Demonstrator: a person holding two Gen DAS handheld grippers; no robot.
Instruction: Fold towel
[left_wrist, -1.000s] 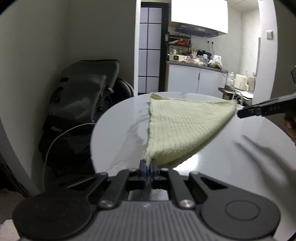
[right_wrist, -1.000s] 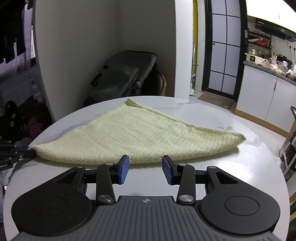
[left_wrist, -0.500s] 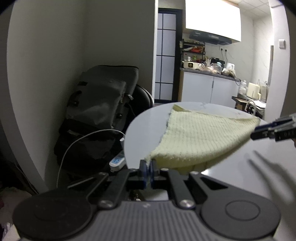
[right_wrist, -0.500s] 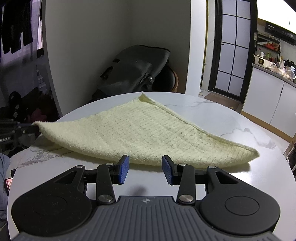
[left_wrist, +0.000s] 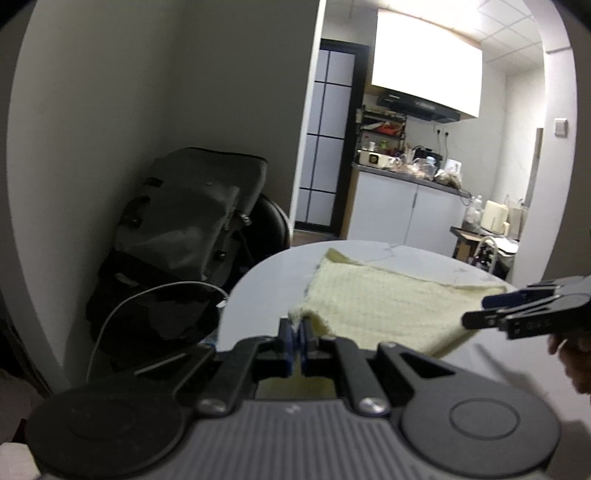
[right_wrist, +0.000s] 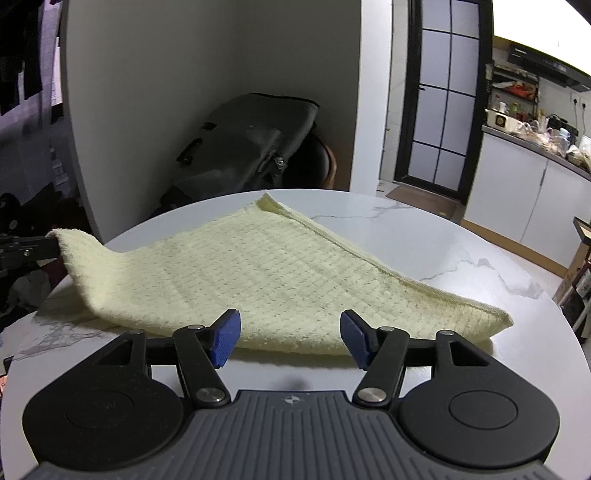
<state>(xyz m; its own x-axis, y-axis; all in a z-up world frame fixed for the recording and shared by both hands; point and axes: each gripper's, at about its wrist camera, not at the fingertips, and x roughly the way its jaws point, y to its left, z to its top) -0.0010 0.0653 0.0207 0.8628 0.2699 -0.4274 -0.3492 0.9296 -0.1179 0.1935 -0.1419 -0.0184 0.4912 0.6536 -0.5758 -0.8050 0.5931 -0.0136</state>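
On the round marble table (right_wrist: 424, 236), left gripper (left_wrist: 296, 334) fingers pinch the towel (right_wrist: 266, 273) corner; right gripper (right_wrist: 290, 334) fingers gape wide.

Both units same build. Left gripper (left_wrist: 295, 341): black linkage arms w/ silver screws at pivots, blue ribbed pads (left_wrist: 284, 347), grey ribbed housing w/ small logo, black round disc each side. Right gripper (right_wrist: 290, 338): same black arms, silver screws, blue textured pads (right_wrist: 225, 338), grey ridged body, centre emblem, 2 black discs. Faint white lettering on its finger, seen from left cam; unreadable.
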